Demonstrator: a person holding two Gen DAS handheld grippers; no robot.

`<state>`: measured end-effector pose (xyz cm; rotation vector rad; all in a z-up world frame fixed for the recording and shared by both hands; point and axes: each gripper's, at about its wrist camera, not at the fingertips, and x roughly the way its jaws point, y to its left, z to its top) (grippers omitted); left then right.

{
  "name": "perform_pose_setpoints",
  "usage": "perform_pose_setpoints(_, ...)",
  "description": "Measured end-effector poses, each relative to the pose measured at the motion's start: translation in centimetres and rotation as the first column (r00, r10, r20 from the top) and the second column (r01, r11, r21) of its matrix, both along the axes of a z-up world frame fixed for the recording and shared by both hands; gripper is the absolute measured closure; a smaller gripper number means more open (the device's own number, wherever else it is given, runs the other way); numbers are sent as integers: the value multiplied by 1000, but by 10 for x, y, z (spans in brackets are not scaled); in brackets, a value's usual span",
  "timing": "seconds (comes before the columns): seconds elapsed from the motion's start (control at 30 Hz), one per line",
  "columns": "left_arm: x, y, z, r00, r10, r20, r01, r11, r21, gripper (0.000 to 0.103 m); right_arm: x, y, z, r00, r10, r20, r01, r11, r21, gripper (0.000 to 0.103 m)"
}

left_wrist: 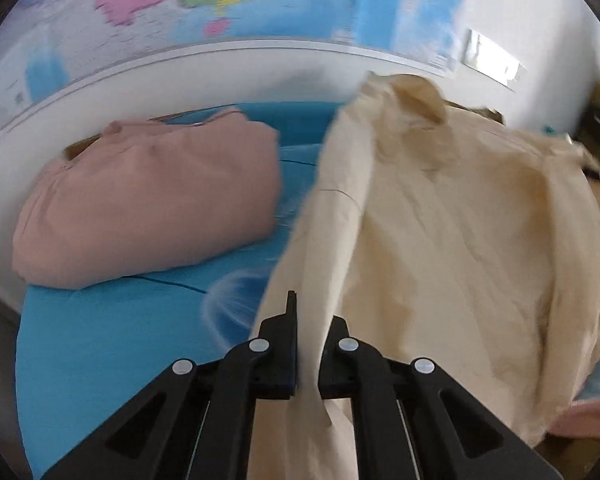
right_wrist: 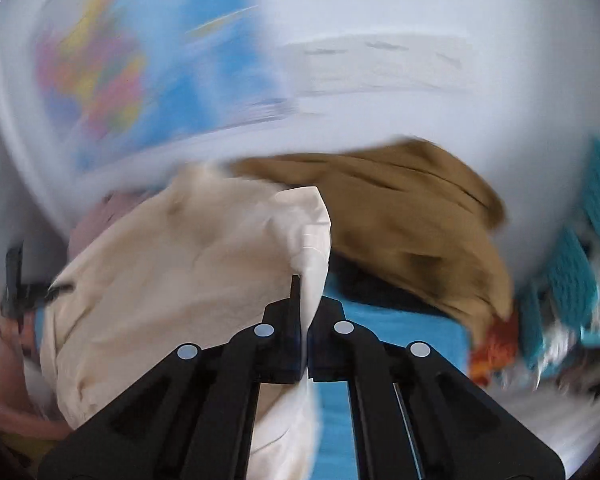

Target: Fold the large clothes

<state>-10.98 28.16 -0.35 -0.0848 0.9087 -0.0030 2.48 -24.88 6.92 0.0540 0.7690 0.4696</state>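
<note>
While angled downward, both claws pinch cream garment (left_wrist: 440, 220)

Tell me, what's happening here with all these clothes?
A person is folding laundry using a pinching tool in each hand. The left tool and the right tool are both shut on the same cream shirt, holding it up over a blue bedsheet. A pink garment already lies folded on the sheet. A brown garment waits in a heap behind.
</note>
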Motion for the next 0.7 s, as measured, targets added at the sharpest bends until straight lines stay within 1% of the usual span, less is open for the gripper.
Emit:
perform_pose_setpoints(0.03,3,5,-2,1000,27,-9,-27,1000,2,99,16,-24,-19,993,-107,-46,106,994,-16,96)
perform_pose_setpoints(0.07,6,9,-5,999,37,-24,-37,999,-9,98,28,-40,-41,978,-177,-109,177,984,-11,95)
perform_pose_setpoints(0.1,7,10,-8,999,40,-33,-41,999,-9,92,36,-52,-61,963,-203,-179,205,979,-4,91)
perform_pose_setpoints(0.13,11,11,-12,998,51,-39,-51,999,1,83,46,-59,-83,942,-225,-250,230,973,-9,75)
perform_pose_setpoints(0.17,14,10,-14,997,60,-40,-59,998,12,73,48,-63,-104,915,-267,-304,269,963,-37,64)
perform_pose_setpoints(0.2,15,10,-16,997,59,-40,-58,998,26,50,41,-63,-108,914,-270,-302,266,962,-54,61)
perform_pose_setpoints(0.23,15,9,-17,997,66,-37,-65,997,40,42,35,-60,-107,921,-272,-277,262,962,-73,54)
perform_pose_setpoints(0.27,15,9,-16,997,72,-36,-70,996,54,41,22,-54,-95,934,-288,-213,272,957,-103,38)
perform_pose_setpoints(0.33,17,6,-15,998,56,-41,-53,996,71,35,2,-44,-67,957,-277,-90,270,959,-83,33)
perform_pose_setpoints(0.37,18,4,-15,998,51,-38,-48,996,80,33,-20,-32,-43,975,-221,-13,220,974,-61,28)
perform_pose_setpoints(0.4,20,2,-15,999,34,-34,-31,996,87,31,-35,-11,-31,989,-143,31,145,988,-54,24)
perform_pose_setpoints(0.43,23,-2,-15,999,24,-33,-20,995,97,31,-49,7,-19,997,-58,59,61,997,-55,17)
perform_pose_setpoints(0.47,26,-4,-15,999,19,-34,-15,994,108,31,-59,26,-13,997,27,77,-22,998,-65,15)
perform_pose_setpoints(0.5,31,-8,-17,999,7,-38,-2,993,116,34,-81,57,-9,981,168,97,-156,981,-114,14)
perform_pose_setpoints(0.53,33,-12,-19,999,-4,-41,9,993,121,47,-99,81,-9,958,265,109,-246,955,-164,11)
perform_pose_setpoints(0.57,36,-15,-21,999,-12,-47,18,992,125,55,-117,103,-14,927,356,117,-327,921,-212,5)
perform_pose_setpoints(0.6,41,-19,-24,998,-23,-62,31,991,130,69,-140,133,-25,880,463,104,-422,864,-275,6)
perform_pose_setpoints(0.63,45,-21,-26,997,-23,-72,33,991,133,76,-153,151,-35,847,524,86,-472,818,-329,6)
perform_pose_setpoints(0.67,47,-22,-28,997,-19,-76,30,990,139,80,-167,172,-51,814,577,70,-503,760,-410,6)
perform_pose_setpoints(0.7,49,-23,-29,997,-18,-78,29,990,141,87,-170,182,-63,798,600,58,-513,726,-458,6)
